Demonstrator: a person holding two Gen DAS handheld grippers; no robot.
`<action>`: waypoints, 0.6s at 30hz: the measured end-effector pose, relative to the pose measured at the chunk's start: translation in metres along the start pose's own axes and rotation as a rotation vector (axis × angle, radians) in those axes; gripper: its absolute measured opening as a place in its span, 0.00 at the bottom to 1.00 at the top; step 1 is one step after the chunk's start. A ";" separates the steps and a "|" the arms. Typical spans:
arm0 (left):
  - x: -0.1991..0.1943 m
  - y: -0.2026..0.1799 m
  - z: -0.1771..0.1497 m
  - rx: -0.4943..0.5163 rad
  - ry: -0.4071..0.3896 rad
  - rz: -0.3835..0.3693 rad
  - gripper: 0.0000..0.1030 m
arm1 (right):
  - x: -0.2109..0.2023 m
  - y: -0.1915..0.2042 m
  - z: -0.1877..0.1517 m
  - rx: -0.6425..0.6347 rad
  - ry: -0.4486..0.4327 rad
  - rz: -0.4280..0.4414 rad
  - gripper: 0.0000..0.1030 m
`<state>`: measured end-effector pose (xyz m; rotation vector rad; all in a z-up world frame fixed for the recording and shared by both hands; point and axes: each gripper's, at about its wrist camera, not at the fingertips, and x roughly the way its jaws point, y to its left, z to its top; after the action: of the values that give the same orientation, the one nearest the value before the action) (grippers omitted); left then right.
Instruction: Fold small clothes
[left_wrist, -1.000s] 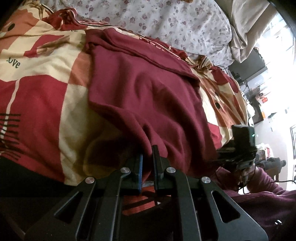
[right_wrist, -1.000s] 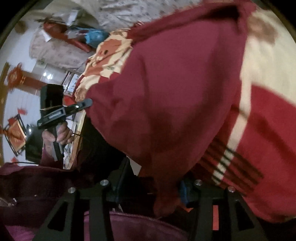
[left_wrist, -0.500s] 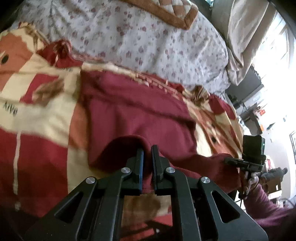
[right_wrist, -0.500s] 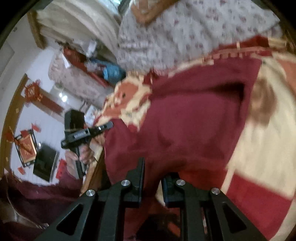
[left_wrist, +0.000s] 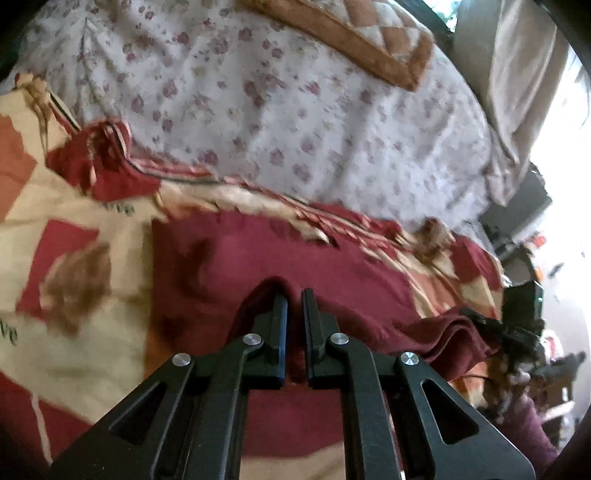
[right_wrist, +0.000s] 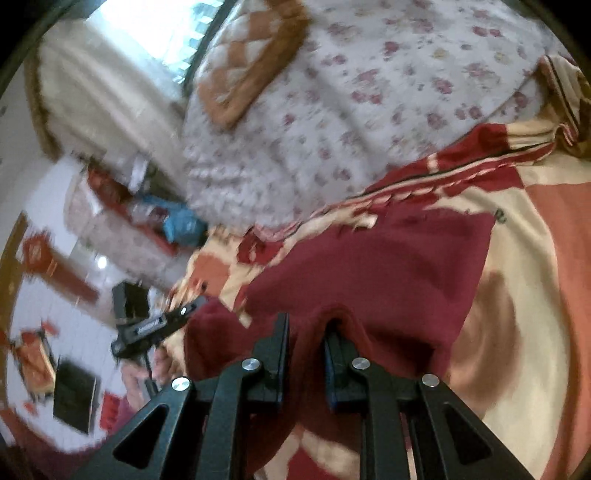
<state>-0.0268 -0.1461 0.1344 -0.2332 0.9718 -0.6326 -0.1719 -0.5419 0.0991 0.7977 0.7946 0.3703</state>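
The dark red, soft knit garment (left_wrist: 266, 266) lies spread on the bed's red-and-cream patterned blanket (left_wrist: 74, 229), just ahead of both claws, with its near hem lifted. The left claw (left_wrist: 293, 295) is pinched together on one corner of that hem, cloth bunched around its tips. The right claw (right_wrist: 306, 325) is clamped on the other corner, a fold of red fabric squeezed between its pads.

The step in hand looks like carrying the near hem forward over the body of the garment. To do it well, both claws should travel at one height and one pace, so the raised edge stays straight and taut between them. Aim for the far edge of the garment, ahead of the tips near the white flowered quilt (left_wrist: 295, 110), and lay the corners flush before letting go. Slack between the claws would leave a crooked crease.
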 end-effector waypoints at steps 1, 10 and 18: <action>0.007 0.004 0.006 -0.012 0.002 0.002 0.06 | 0.006 -0.006 0.008 0.017 -0.007 -0.010 0.16; 0.089 0.075 0.039 -0.175 0.087 0.085 0.06 | 0.075 -0.062 0.062 0.124 0.067 -0.193 0.26; 0.054 0.074 0.051 -0.186 0.008 -0.038 0.69 | 0.013 -0.026 0.055 -0.025 -0.063 -0.186 0.49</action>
<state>0.0661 -0.1235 0.0915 -0.4149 1.0368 -0.5779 -0.1212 -0.5790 0.0967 0.7021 0.7967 0.1879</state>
